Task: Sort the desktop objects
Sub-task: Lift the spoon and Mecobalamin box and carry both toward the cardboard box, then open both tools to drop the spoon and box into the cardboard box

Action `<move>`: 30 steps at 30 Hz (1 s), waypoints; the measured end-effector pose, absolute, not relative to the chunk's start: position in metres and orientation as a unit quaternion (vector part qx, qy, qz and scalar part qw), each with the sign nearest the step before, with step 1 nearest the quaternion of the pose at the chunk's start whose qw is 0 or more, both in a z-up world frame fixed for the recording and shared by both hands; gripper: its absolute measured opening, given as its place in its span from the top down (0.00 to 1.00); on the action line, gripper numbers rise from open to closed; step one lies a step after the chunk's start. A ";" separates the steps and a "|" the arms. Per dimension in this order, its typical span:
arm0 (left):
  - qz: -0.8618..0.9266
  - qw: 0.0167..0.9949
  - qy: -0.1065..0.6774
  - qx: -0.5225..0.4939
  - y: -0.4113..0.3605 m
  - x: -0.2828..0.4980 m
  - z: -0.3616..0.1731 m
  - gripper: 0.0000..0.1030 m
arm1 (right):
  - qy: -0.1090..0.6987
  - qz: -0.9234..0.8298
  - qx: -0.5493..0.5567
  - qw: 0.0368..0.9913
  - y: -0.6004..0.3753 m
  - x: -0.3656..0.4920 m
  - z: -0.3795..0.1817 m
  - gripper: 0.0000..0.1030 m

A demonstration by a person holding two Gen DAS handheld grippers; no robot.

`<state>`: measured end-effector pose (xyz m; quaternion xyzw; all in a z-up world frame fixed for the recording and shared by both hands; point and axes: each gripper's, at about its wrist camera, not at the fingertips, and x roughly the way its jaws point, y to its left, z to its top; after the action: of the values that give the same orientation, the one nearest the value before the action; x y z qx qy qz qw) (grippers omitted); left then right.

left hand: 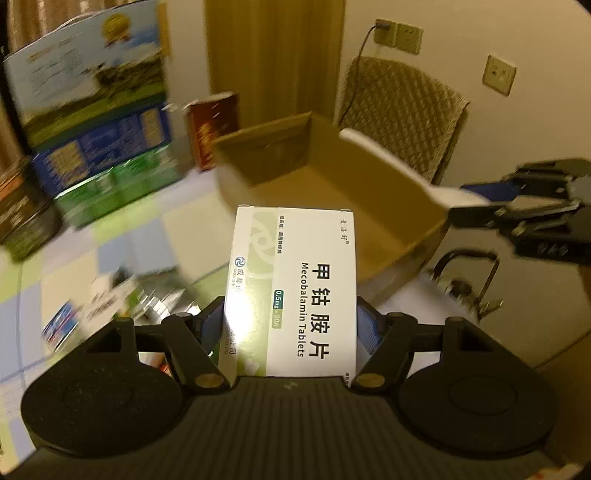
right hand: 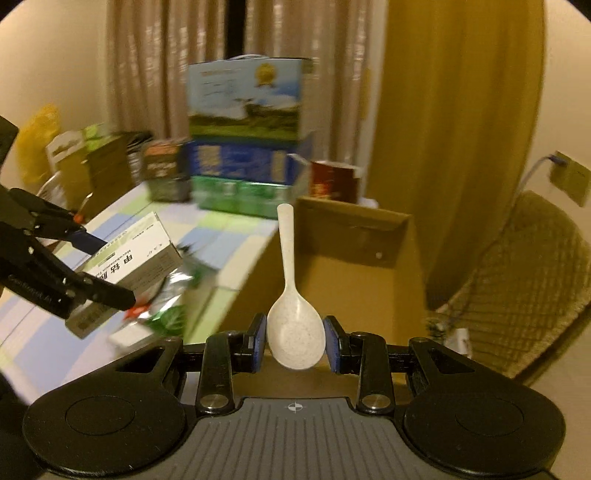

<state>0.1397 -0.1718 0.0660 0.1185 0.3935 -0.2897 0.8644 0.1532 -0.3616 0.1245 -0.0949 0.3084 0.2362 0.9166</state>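
My left gripper [left hand: 290, 310] is shut on a white and green medicine box [left hand: 295, 280] printed "Mecobalamin Tablets", held up in front of an open cardboard box [left hand: 295, 162]. My right gripper [right hand: 294, 325] is shut on the bowl of a white spoon [right hand: 291, 317], whose handle points forward over the cardboard box [right hand: 354, 236]. The left wrist view shows the right gripper [left hand: 461, 201] at the right with the spoon [left hand: 406, 166] reaching across the box's right side. From the right wrist, the left gripper [right hand: 114, 269] appears at the left holding the medicine box [right hand: 144, 247].
Stacked printed cartons [right hand: 247, 147] and a dark red box [right hand: 332, 181] stand at the back of the checked tabletop [left hand: 110, 236]. Foil packets [right hand: 170, 291] and small boxes [left hand: 62, 325] lie on it. A quilted chair [left hand: 402, 110] and wall sockets [left hand: 399, 35] are behind.
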 end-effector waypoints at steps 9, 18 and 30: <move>-0.298 0.866 0.393 0.087 -0.246 0.187 0.055 0.35 | 0.321 0.197 -0.080 0.923 -0.389 0.217 0.108 0.71; -0.300 0.864 0.401 0.051 -0.271 0.210 0.034 0.35 | 0.341 0.178 -0.074 0.920 -0.402 0.252 0.082 0.71; -0.284 0.874 0.393 0.012 -0.265 0.218 0.024 0.29 | 0.359 0.172 -0.072 0.915 -0.411 0.260 0.064 0.71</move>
<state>0.2182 -0.2655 0.0236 0.0122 0.3929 -0.2843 0.8744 0.2596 -0.4114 0.0640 -0.0720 0.3590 0.1717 0.9146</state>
